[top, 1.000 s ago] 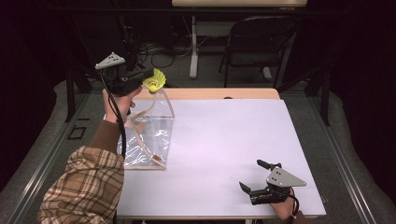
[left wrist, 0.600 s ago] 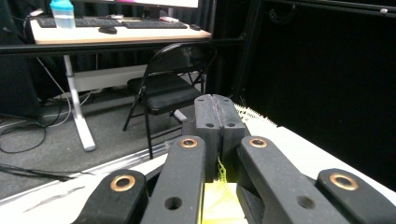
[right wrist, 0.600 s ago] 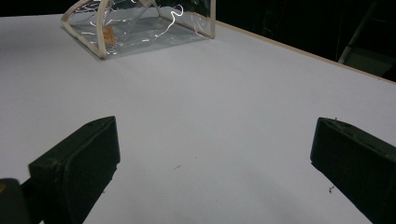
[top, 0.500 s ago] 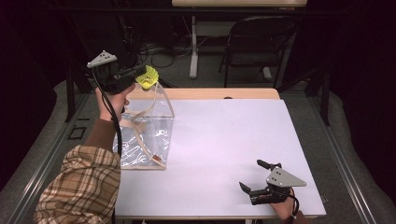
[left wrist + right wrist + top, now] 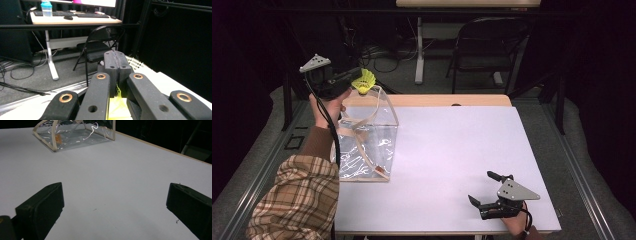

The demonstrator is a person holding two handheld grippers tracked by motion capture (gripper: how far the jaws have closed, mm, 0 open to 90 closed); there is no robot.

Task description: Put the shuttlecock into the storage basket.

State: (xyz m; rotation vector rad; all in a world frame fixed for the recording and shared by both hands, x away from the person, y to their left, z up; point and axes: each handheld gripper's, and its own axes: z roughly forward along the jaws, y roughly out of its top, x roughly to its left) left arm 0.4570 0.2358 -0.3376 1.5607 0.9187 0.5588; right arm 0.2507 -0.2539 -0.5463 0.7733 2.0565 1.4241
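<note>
Toward the upper left of the high view, the left gripper holds a yellow feathered plastic shuttlecock, its jaws pinched tight on the skirt; the left gripper view shows yellow mesh squeezed between the closed pads. Since a second ago the hand has lifted the shuttlecock slightly up and away from the rim of the clear plastic tote bag with beige trim, so it now sits just above the bag's back corner; whether it is going in or coming out I cannot quite tell. At the lower right, the right gripper rests on the white table with jaws spread wide and nothing between them. Open tabletop lies between bag and right gripper, though the bag stands close to the table's left edge.
</note>
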